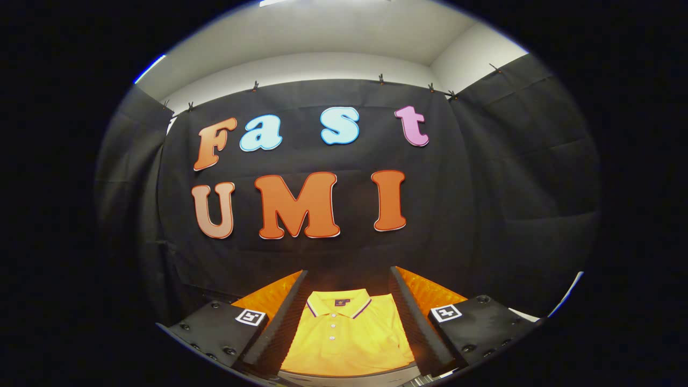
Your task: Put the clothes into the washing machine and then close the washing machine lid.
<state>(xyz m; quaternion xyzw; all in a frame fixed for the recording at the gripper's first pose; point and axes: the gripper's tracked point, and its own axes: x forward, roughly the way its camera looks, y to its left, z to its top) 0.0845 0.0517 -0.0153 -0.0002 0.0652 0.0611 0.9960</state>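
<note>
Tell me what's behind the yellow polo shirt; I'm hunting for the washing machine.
Beyond the yellow polo shirt, seen between the open gripper's fingers, hangs the booth's black cloth wall. The shirt covers whatever it lies on.

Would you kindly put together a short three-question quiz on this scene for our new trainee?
1. True or false: the hand-held gripper is clamped shut on the yellow polo shirt.
2. Multiple choice: the shirt's collar lies A) folded under the shirt, B) at the end away from the gripper, C) under one finger.
3. Fill in: the placket shows ___ white buttons.

Key: 1 false, the fingers stand apart either side of the shirt; 2 B; 3 three.
</note>
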